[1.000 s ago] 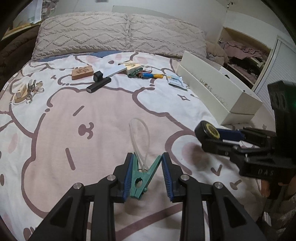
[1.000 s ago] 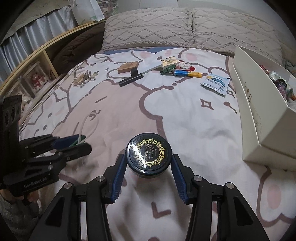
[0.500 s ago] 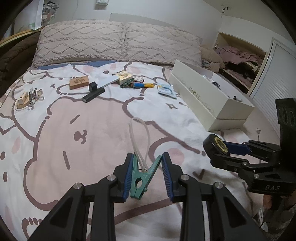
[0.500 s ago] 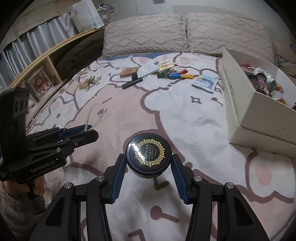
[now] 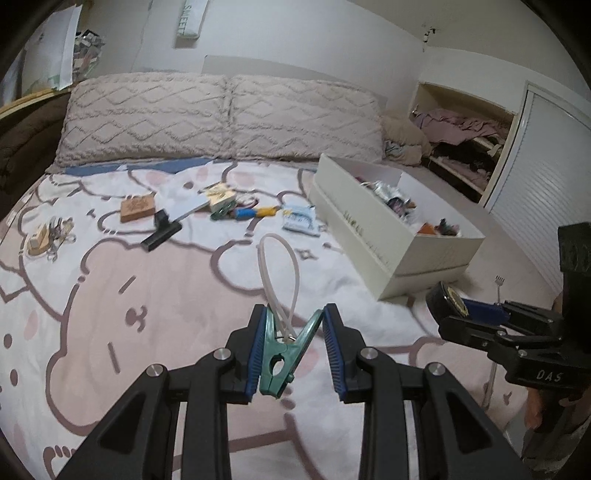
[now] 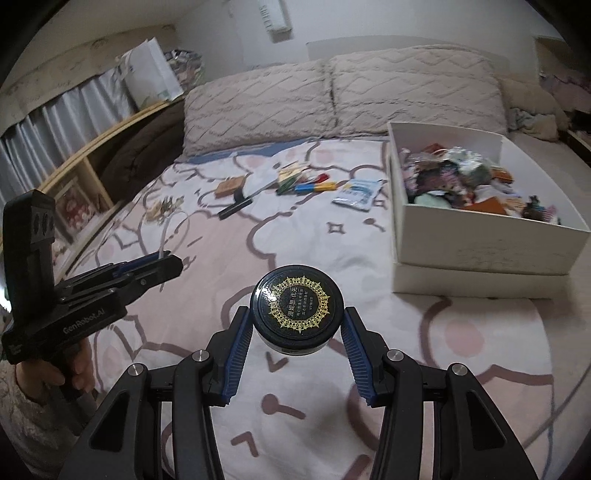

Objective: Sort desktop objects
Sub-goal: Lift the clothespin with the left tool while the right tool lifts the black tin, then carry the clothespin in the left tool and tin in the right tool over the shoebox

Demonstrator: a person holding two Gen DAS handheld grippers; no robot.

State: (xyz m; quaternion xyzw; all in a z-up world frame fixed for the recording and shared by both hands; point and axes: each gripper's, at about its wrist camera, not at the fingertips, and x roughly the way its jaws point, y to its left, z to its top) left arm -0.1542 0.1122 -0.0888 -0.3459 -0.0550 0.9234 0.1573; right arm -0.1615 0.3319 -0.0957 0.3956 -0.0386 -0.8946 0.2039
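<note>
Flanking the white box (image 6: 484,251), pillows (image 6: 343,96) and scattered clutter (image 6: 295,184).

Bed (image 5: 147,295), pillows (image 5: 221,118), white wall (image 5: 295,33)

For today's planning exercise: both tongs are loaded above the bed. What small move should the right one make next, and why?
Probably carry the black round tin, gripped in the right tongs, rightward over the open white box. The box already holds sorted clutter and lies close on that side. The left tongs hold a green clothespin, farther from it.
</note>
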